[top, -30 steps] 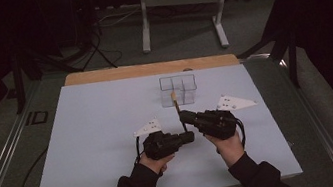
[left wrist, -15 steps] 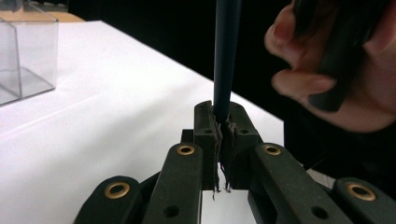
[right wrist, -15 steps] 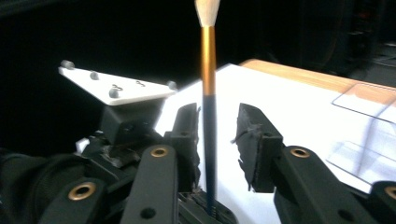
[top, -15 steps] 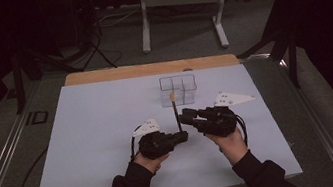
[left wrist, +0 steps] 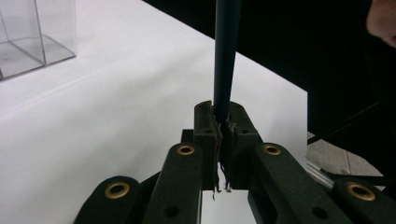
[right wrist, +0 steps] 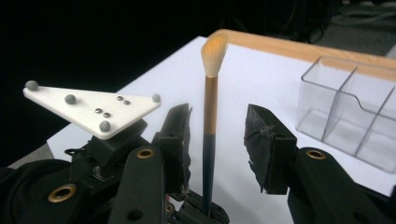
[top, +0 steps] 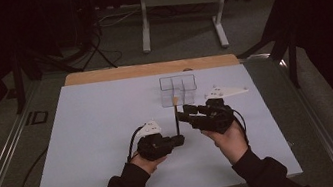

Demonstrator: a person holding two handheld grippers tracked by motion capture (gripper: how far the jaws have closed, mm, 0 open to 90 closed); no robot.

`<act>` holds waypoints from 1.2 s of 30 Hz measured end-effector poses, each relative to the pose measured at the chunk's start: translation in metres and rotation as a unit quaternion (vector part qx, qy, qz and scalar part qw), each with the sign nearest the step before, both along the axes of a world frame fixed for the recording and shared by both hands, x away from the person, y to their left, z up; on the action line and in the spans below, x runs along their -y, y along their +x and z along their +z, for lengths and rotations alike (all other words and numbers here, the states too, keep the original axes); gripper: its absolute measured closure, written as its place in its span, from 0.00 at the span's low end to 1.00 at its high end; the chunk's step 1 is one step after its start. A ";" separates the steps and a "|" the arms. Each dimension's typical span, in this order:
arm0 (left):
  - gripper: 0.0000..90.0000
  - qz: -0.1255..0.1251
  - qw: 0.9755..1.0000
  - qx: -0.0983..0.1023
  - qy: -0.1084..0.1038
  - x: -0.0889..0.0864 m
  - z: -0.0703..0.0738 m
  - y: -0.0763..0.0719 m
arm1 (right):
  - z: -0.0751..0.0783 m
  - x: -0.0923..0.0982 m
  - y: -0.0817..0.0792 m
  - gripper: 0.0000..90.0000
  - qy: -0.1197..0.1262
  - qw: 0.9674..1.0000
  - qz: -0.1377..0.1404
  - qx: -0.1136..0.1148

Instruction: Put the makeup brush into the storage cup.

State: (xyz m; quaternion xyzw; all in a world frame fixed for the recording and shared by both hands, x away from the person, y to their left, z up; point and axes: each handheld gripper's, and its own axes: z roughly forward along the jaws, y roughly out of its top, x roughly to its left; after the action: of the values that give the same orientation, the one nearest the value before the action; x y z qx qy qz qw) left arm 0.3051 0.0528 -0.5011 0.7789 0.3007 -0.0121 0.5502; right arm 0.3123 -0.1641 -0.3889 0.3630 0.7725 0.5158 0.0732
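Between right tool's (right wrist: 218, 149) parted jaws: brush (right wrist: 209, 140) upright, untouched.

Brush (top: 177, 117) upright before organizer (top: 178, 89), on table (top: 85, 136).

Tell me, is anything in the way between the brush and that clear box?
Nothing visible. The brush stands upright in the left gripper, and only bare white table lies between it and the clear box.
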 end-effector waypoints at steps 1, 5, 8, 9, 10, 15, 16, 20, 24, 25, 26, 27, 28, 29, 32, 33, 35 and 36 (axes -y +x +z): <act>0.95 0.001 1.000 -0.003 0.001 0.000 -0.001 0.000 | 0.000 -0.001 0.001 0.67 -0.003 1.000 0.000 -0.004; 0.95 0.002 1.000 -0.011 0.014 0.001 -0.003 0.000 | -0.001 -0.007 0.001 0.69 -0.016 0.999 -0.012 -0.024; 0.95 -0.002 1.000 -0.013 0.019 0.004 -0.005 -0.002 | -0.002 -0.008 0.002 0.70 -0.022 0.999 -0.019 -0.031; 0.95 -0.001 1.000 -0.012 0.024 0.006 -0.005 -0.002 | -0.002 -0.009 0.002 0.71 -0.026 0.999 -0.023 -0.032; 0.95 -0.003 1.000 -0.013 0.025 0.007 -0.006 -0.003 | -0.002 -0.010 0.003 0.71 -0.029 0.999 -0.027 -0.035; 0.95 -0.004 0.999 -0.016 0.028 0.009 -0.008 -0.003 | -0.003 -0.013 0.005 0.76 -0.040 0.997 -0.033 -0.049; 0.95 -0.004 0.999 -0.016 0.030 0.010 -0.008 -0.003 | -0.003 -0.014 0.006 0.79 -0.045 0.997 -0.034 -0.052; 0.95 -0.007 0.999 -0.017 0.030 0.011 -0.009 -0.003 | -0.003 -0.014 0.007 0.87 -0.052 0.996 -0.043 -0.054; 0.95 -0.011 0.999 -0.025 0.030 0.012 -0.010 -0.003 | -0.004 -0.014 0.009 0.92 -0.056 0.996 -0.040 -0.062; 0.95 -0.010 0.999 -0.025 0.032 0.013 -0.011 -0.003 | -0.005 -0.014 0.010 0.92 -0.059 0.995 -0.036 -0.066; 0.95 -0.011 0.999 -0.028 0.029 0.013 -0.011 -0.002 | -0.005 -0.014 0.010 0.93 -0.059 0.995 -0.035 -0.067; 0.95 -0.011 0.999 -0.029 0.029 0.013 -0.011 -0.002 | -0.005 -0.013 0.011 0.93 -0.058 0.995 -0.036 -0.067; 0.95 -0.012 0.999 -0.030 0.029 0.013 -0.011 -0.002 | -0.005 -0.013 0.010 0.93 -0.059 0.995 -0.036 -0.066; 0.95 -0.014 0.999 -0.032 0.027 0.014 -0.011 -0.002 | -0.005 -0.014 0.010 0.93 -0.060 0.995 -0.036 -0.065; 0.95 -0.015 0.999 -0.037 0.030 0.014 -0.010 -0.001 | -0.005 -0.016 0.010 0.94 -0.065 0.995 -0.034 -0.062; 0.94 -0.014 0.999 -0.035 0.030 0.014 -0.010 0.000 | -0.005 -0.016 0.010 0.94 -0.066 0.995 -0.035 -0.061; 0.87 -0.013 0.999 -0.040 0.030 0.014 -0.009 0.001 | -0.004 -0.016 0.010 0.94 -0.068 0.996 -0.034 -0.056; 0.83 -0.013 0.999 -0.040 0.030 0.014 -0.009 0.001 | -0.004 -0.016 0.010 0.94 -0.068 0.996 -0.034 -0.056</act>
State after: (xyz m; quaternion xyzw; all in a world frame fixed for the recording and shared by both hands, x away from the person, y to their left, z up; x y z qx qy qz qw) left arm 0.3060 0.0384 -0.5097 0.7981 0.3119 -0.0411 0.5138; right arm 0.3227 -0.1476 -0.3928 0.4112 0.7962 0.4380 0.0723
